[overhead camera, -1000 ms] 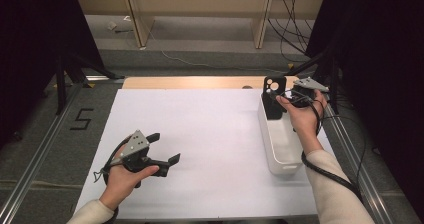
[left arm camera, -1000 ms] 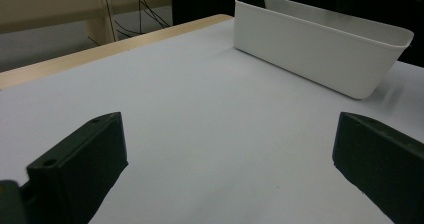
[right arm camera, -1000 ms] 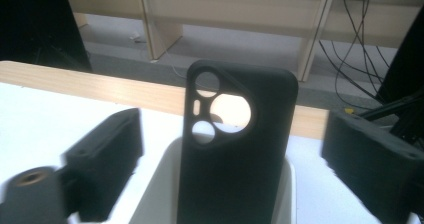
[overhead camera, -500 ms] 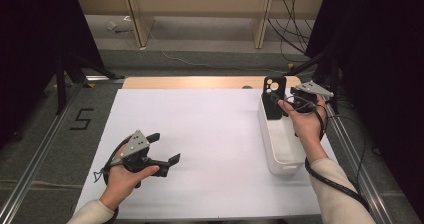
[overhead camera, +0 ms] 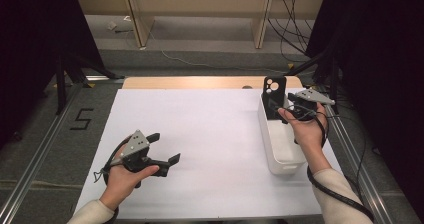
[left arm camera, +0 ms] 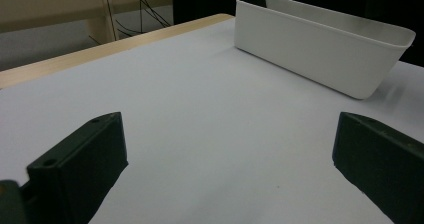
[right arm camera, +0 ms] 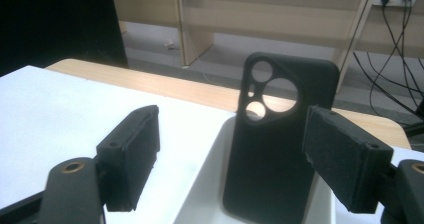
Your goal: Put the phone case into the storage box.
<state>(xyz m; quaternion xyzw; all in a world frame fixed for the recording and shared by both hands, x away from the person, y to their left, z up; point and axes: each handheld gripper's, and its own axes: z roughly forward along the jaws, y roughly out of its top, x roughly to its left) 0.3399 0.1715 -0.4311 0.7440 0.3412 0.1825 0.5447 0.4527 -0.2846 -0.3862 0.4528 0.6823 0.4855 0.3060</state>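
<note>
White sheeting covers the table [overhead camera: 215, 134], with a strip of bare wood along its far edge and grey floor, wooden shelf legs and loose cables beyond, at the top of the high view. At the lower left of that view the left gripper [overhead camera: 165, 149] hangs low over the sheet in the person's left hand [overhead camera: 125, 176], its jaws spread wide with nothing between them; in the left gripper view the two black jaws stand at the bottom corners over bare sheet, with the bin [left arm camera: 325, 54] at the upper right. At the right of the high view the white bin [overhead camera: 280, 144] lies lengthwise on the sheet, and a black phone case [overhead camera: 274, 96] stands upright in its far end, camera cutouts uppermost. Just right of the case the right gripper [overhead camera: 285, 105] is held by the right hand [overhead camera: 306, 129] above the bin's far end. In the right gripper view its jaws have just been closing, yet remain released: the case [right arm camera: 280, 149] stands between and beyond them, leaning against the bin wall [right arm camera: 210, 159], with the pads not pressing it.
</note>
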